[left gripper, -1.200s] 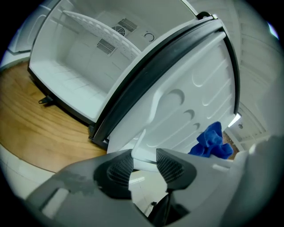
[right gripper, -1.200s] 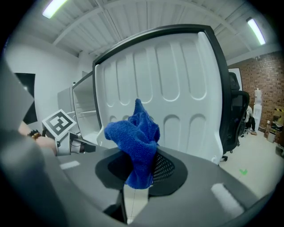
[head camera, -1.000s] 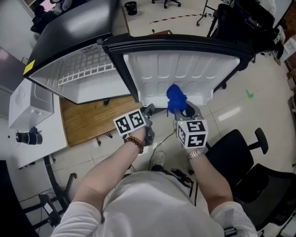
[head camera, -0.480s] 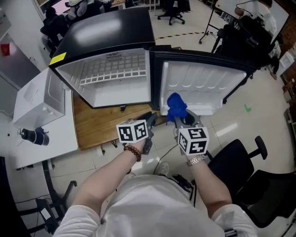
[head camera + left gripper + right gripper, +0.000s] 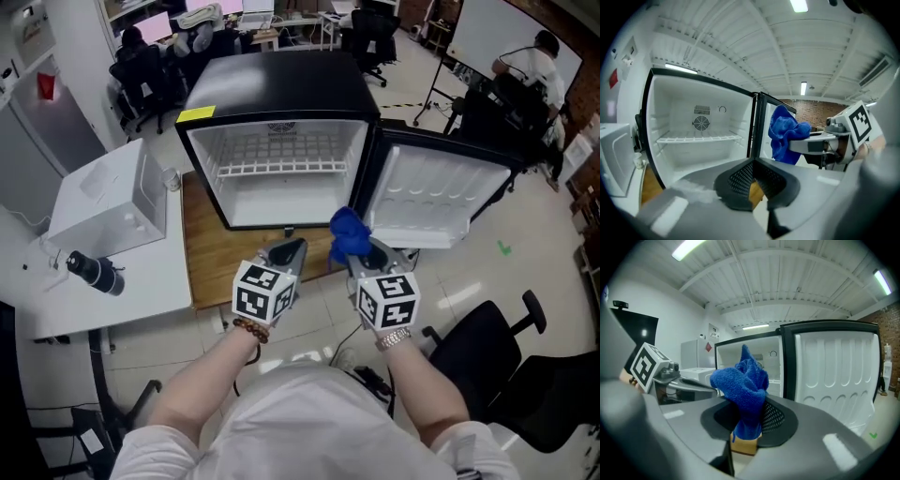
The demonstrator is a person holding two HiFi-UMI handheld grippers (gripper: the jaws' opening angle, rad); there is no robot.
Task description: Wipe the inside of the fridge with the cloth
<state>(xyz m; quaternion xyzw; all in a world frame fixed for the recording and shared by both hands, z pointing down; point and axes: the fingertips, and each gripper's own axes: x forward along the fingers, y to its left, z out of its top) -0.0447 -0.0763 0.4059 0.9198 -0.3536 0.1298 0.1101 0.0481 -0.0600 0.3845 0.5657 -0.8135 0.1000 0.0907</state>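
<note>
Two grippers, left gripper (image 5: pixel 286 251) just closed empty, right gripper (image 5: pixel 364 251) pinching one blue cloth (image 5: pixel 348 232), one open fridge (image 5: pixel 272 84), seemingly one shelf (image 5: pixel 277 169).

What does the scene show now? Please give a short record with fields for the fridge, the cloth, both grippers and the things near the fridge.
fridge: small, black outside, white inside; door swung open to the right in the head view
inside: one wire shelf, no food seen
cloth: blue, bunched, outside the fridge
right gripper: jaws shut on the cloth
left gripper: jaws shut, nothing between them
under the fridge: wooden board
left of the fridge: white box on a white table
</note>
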